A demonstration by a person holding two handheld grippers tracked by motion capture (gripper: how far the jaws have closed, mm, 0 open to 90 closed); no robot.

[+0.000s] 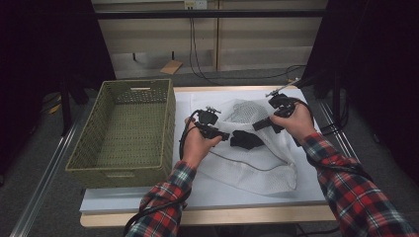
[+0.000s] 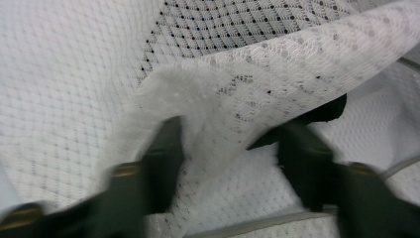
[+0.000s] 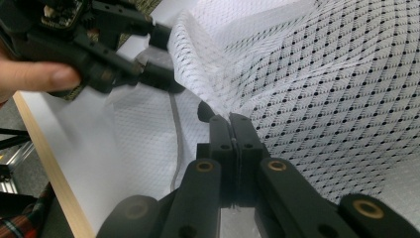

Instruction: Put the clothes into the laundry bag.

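A green basket (image 1: 123, 133) stands on the table's (image 1: 207, 215) left half. Beside it a white mesh bag (image 1: 257, 168) lies on the mat, its mouth lifted, a black item (image 1: 246, 139) in the opening. The right gripper (image 3: 232, 121), jaws pressed together, pinches the bag's edge. The left gripper (image 2: 228, 144) has bag fabric bunched between its partly spread jaws; whether they clamp it, I cannot tell.

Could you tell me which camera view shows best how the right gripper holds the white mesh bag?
The right gripper view: the right gripper has its jaws pressed together on the mesh bag edge. The high view shows the hand covering that grip; the left gripper view shows mesh between its own jaws.
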